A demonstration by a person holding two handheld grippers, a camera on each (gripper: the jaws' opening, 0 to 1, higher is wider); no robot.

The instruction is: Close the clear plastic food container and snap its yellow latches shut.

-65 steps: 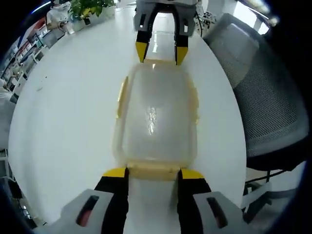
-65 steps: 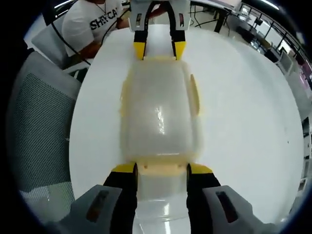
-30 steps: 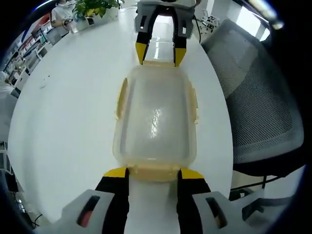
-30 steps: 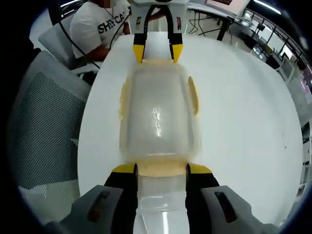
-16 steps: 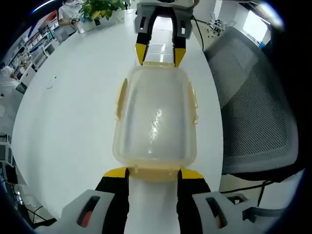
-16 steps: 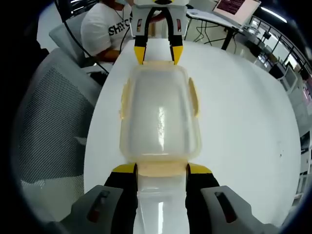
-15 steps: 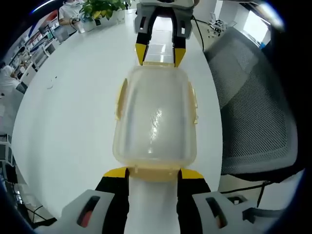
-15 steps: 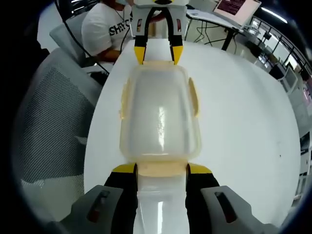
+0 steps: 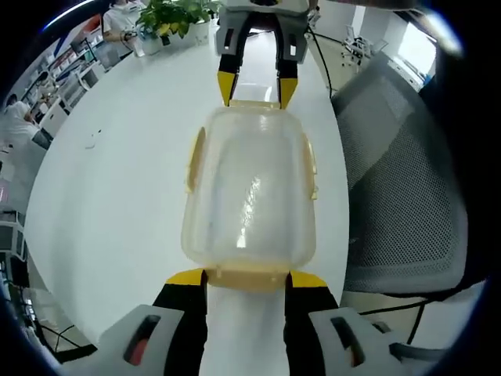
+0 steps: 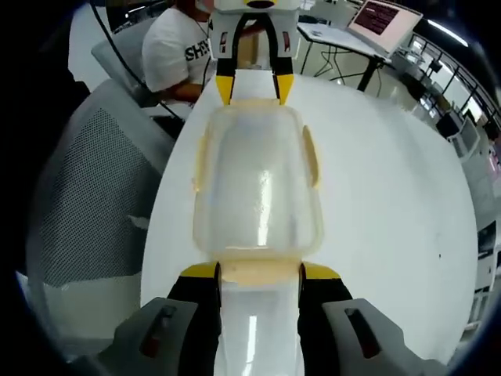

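The clear plastic container [image 9: 249,188] has its lid on and spans the gap between my two grippers, above the white table. Yellow side latches [image 9: 192,160] [image 9: 311,166] lie along its long edges. My left gripper [image 9: 246,278] is shut on the near yellow end latch, one jaw at each side of it. My right gripper [image 9: 250,90] grips the far end latch the same way. In the right gripper view the container [image 10: 257,184] reaches from my right gripper [image 10: 260,272] up to the left gripper [image 10: 249,88], with side latches [image 10: 200,160] [image 10: 311,157] at its flanks.
The round white table [image 9: 117,180] lies under the container, its edge close to a grey mesh chair [image 9: 399,196]. A potted plant [image 9: 176,12] stands at the table's far side. A person in a white shirt [image 10: 176,47] sits behind a grey chair [image 10: 86,180], near a laptop [image 10: 376,16].
The table and chairs have slid in both views while the container keeps the same place between the jaws, so it travels with both grippers. Neither grip has changed.
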